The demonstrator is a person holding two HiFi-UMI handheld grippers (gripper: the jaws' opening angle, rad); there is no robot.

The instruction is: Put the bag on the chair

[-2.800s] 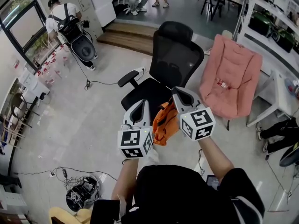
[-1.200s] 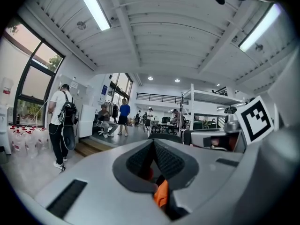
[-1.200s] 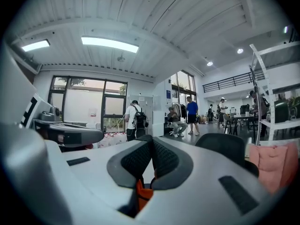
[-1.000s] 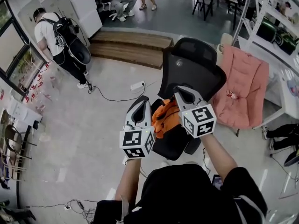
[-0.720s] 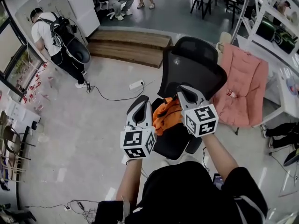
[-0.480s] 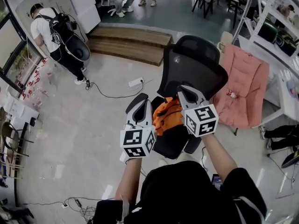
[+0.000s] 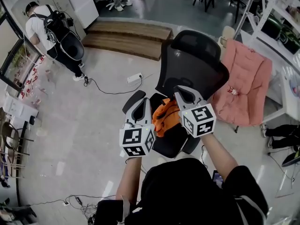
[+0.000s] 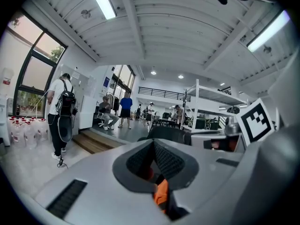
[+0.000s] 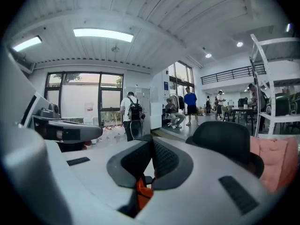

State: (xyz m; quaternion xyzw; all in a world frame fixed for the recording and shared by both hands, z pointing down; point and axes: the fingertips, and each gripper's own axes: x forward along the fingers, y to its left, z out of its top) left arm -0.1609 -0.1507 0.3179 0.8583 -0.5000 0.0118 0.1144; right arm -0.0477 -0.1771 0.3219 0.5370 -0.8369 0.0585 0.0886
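The left gripper (image 7: 142,106) and the right gripper (image 7: 181,95) are each pinching the top of the orange bag (image 7: 165,117). Both pairs of jaws are pressed together, with a fold of orange fabric caught between them in each gripper view. Holding the soft bag at two points is probably spreading its weight, so it is hanging between and below the fingers instead of bunching or swinging. It is hanging over the seat (image 7: 176,143) of the black office chair (image 7: 192,64), whose backrest is standing just beyond the fingertips. That placement looks meant to line the bag up for setting down on the seat.

Much is hidden. The grippers and the bag are covering most of the seat, so I cannot tell whether the bag's bottom is touching it or hanging clear. Each gripper view is showing only a sliver of orange, so I cannot tell whether a strap or the body fabric is being pinched. The bag's full shape is also not showing.
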